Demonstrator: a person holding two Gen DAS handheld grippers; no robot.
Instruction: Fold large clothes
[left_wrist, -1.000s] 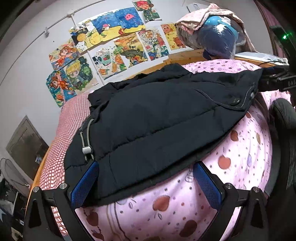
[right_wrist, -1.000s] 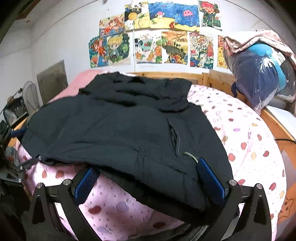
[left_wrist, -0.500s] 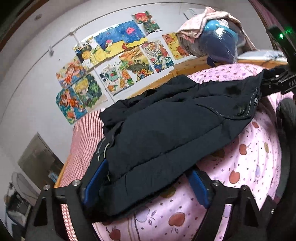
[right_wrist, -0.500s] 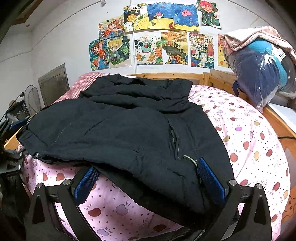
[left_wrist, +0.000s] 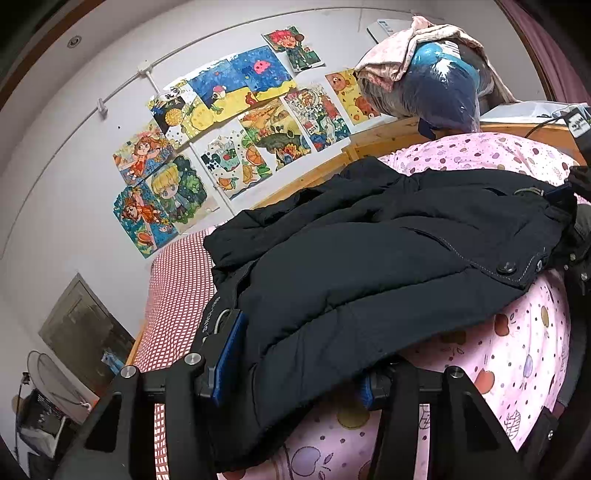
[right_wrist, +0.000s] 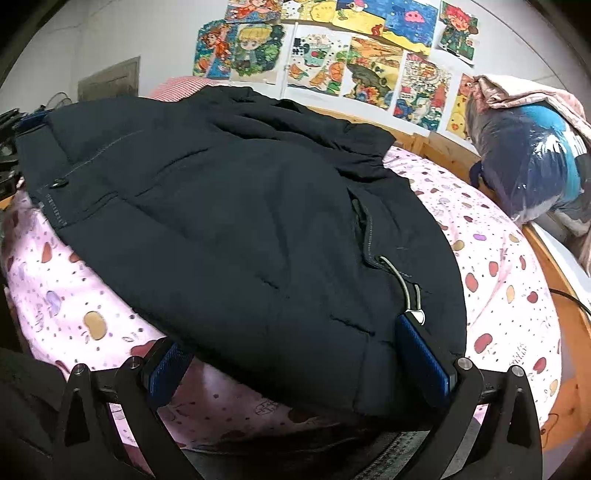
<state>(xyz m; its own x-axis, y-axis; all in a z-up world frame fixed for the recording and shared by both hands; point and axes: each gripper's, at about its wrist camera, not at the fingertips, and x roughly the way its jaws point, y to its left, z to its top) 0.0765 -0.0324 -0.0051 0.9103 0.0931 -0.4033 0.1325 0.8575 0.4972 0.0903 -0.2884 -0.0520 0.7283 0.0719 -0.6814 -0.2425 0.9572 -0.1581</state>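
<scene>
Left wrist: quilted black jacket (left_wrist: 369, 266) drapes blue-padded tongs (left_wrist: 295, 365).

The jacket (right_wrist: 236, 221) covers most of the bed. Open pink sheet (right_wrist: 491, 288) remains along the right. A bagged bundle (right_wrist: 528, 166) blocks the far right corner; clutter (left_wrist: 40, 417), possibly a fan, crowds the left.
</scene>
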